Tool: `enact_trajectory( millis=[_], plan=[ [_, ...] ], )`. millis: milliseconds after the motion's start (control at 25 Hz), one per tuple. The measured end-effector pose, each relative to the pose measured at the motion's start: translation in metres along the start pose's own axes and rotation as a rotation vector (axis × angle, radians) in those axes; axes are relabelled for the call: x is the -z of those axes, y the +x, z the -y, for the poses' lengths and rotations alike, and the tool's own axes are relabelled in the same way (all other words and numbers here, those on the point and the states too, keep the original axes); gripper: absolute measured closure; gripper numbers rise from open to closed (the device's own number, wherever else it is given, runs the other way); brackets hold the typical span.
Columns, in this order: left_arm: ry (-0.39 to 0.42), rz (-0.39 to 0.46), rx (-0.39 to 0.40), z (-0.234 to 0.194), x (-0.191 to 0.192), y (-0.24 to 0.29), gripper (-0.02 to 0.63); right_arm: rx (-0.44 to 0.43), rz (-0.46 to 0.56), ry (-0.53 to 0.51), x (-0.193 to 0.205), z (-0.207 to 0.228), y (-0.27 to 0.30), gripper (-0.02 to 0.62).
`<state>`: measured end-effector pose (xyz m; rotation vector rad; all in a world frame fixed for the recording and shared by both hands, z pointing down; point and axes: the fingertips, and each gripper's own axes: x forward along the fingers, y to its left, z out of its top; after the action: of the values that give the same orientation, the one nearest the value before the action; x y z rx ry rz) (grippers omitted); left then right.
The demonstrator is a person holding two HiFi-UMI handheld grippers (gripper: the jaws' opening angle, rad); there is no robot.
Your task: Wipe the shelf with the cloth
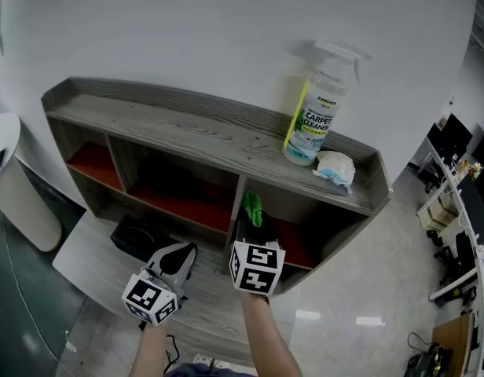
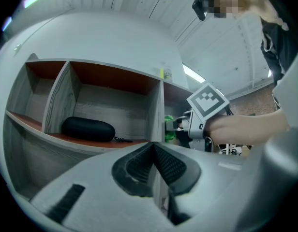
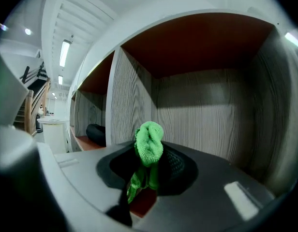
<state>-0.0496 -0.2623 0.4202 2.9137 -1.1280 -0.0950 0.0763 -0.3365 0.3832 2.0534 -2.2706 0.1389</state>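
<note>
A grey wooden shelf with red-lined compartments stands against the white wall. My right gripper is shut on a green cloth, held at the mouth of the right-hand compartment. In the right gripper view the cloth bunches up between the jaws, with that compartment's back wall ahead. My left gripper hangs lower, in front of the middle compartment, shut with nothing in it. In the left gripper view its jaws meet, and the right gripper with the cloth shows beyond the divider.
A carpet cleaner spray bottle and a crumpled white-blue cloth stand on the shelf top at the right. A black case lies in the lower middle compartment. A white bin stands at the left.
</note>
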Motion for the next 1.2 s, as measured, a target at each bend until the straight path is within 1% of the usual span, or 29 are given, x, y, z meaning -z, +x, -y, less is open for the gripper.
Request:
enact_trajectory(
  millis=[280,440,640,840,1040,1200],
  plan=[
    [0.001,0.016,0.012,0.003,-0.007,0.004,0.607,-0.004,0.079,-0.048,-0.050,0.001,-0.001,0.491],
    [0.005,0.028,0.020,0.005,-0.012,0.007,0.607,-0.001,0.115,-0.070,-0.071,0.000,-0.002,0.491],
    [0.007,0.036,0.026,0.007,-0.015,0.007,0.607,0.005,0.141,-0.084,-0.085,-0.001,-0.004,0.492],
    [0.004,0.040,0.024,0.008,-0.016,0.007,0.607,0.003,0.152,-0.093,-0.088,-0.001,-0.006,0.492],
    [0.002,0.037,0.023,0.008,-0.015,0.006,0.607,0.002,0.200,-0.098,-0.106,-0.003,-0.012,0.492],
    [0.005,0.038,0.019,0.007,-0.016,0.005,0.607,0.002,0.215,-0.099,-0.112,-0.003,-0.013,0.492]
  ],
)
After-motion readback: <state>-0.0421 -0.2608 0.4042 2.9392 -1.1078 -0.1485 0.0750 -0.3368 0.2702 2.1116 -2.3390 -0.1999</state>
